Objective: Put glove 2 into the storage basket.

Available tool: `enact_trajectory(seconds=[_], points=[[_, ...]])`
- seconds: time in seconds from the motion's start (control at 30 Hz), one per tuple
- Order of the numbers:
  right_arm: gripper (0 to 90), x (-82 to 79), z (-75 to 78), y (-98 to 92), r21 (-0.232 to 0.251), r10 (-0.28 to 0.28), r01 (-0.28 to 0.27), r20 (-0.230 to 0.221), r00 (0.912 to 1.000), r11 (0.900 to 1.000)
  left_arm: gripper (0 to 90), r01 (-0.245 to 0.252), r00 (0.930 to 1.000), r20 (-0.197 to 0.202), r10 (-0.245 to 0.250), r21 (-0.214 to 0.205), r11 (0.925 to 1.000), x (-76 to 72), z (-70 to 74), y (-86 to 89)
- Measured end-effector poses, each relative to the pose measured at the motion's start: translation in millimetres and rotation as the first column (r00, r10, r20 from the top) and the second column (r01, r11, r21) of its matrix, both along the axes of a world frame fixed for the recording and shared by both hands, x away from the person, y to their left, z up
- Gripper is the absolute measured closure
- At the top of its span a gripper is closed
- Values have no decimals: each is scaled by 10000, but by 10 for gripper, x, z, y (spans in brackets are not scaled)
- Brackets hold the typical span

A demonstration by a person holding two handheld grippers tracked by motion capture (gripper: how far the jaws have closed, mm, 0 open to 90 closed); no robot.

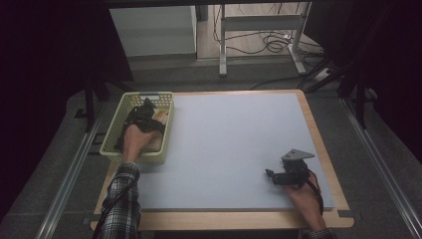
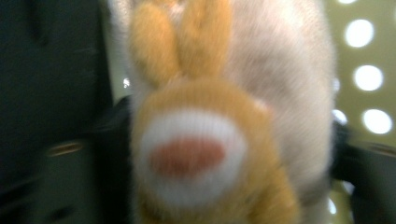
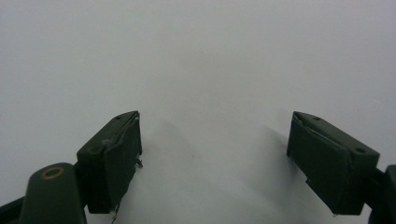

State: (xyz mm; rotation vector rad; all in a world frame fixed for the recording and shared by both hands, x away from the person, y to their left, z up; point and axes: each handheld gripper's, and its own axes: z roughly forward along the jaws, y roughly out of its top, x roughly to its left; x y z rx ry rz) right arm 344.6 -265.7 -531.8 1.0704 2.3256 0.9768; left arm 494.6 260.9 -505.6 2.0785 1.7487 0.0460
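Observation:
An orange and cream plush toy [image 2: 196,154] with a white muzzle lies very close between my left gripper's jaws, blurred. My left gripper [image 1: 144,112] reaches down into the pale yellow-green basket [image 1: 112,144] at the table's left, where part of the toy [image 1: 160,117] shows beside it. The jaws stand wide on either side of the toy and do not appear to squeeze it. Near the table's front right, my right gripper [image 1: 271,175] rests low over the grey mat [image 1: 234,139]. It [image 3: 215,158] is open with nothing between its fingers.
The basket sits at the mat's left edge, partly off it. A wooden table rim [image 1: 326,149] frames the mat. Beyond the table stand a white cabinet [image 1: 154,30] and a metal frame with cables [image 1: 263,40] on the floor.

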Motion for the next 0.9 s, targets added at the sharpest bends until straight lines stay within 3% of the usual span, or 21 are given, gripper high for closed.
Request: enact_trajectory(seconds=[0.07, 0.13, 0.17, 0.2, 0.23, 0.27, 0.3, 0.37, 0.43, 0.47, 0.5, 0.57, 0.6, 0.7, 0.8, 0.9], points=[[176, 1, 0, 0, 17, -4, 4, -16, 10000, 10000, 97, 65, 9995, 304, -64, -32, 10000, -29, 98, 11], [176, 4, -1, -2, 33, -10, 10, -39, 10000, 10000, 89, 281, 9972, 694, -283, 35, 9996, -69, 237, 16], [176, 4, -1, -2, 33, -10, 10, -39, 10000, 10000, 93, 281, 9972, 694, -283, 35, 9996, -69, 237, 16], [176, 0, 0, 0, -4, 0, 0, -3, 10000, 10000, 121, 206, 9915, 1279, -224, 150, 9997, -120, 411, 47], [176, -2, 0, 2, -16, 8, -8, 25, 10000, 10000, 157, 81, 9882, 1527, -119, 252, 9996, -141, 461, 63], [176, -2, 0, 2, -16, 8, -8, 25, 10000, 10000, 217, 81, 9882, 1527, -119, 252, 9996, -141, 461, 63], [175, -1, -1, 2, -20, 14, -14, 24, 10000, 10000, 341, -333, 9779, 2084, 158, 807, 9962, -197, 539, 121], [175, 0, 0, 1, -10, 4, -4, 0, 10000, 10000, 474, -611, 9801, 1967, 278, 1655, 9843, -205, 494, 153], [176, 0, 0, 1, -9, 2, -2, -1, 10000, 10000, 626, -664, 9821, 1856, 320, 1827, 9809, -201, 448, 172], [176, 0, 0, 1, -11, 3, -3, 4, 10000, 10000, 672, -669, 9873, 1543, 383, 1843, 9806, -178, 339, 196], [176, 0, 0, 1, -11, 3, -3, 4, 10000, 10000, 691, -669, 9873, 1543, 383, 1843, 9806, -178, 339, 196], [176, 2, -1, 1, 21, -7, 7, -24, 10000, 10000, 713, -435, 9937, 1097, 248, 1713, 9843, -131, 181, 152], [175, 3, -1, 0, 28, -7, 7, -32, 10000, 10000, 719, -427, 9935, 1109, 272, 1396, 9893, -113, 132, 136], [176, 2, -1, 0, 23, -3, 3, -25, 10000, 10000, 757, -526, 9921, 1191, 396, 1077, 9928, -92, 106, 114], [175, 2, -1, 0, 24, -8, 8, -24, 10000, 10000, 752, -432, 9923, 1209, 282, 1228, 9915, -85, 131, 84], [175, 2, -1, 0, 19, -5, 5, -19, 10000, 10000, 649, -460, 9903, 1363, 271, 1376, 9894, -98, 157, 106]])
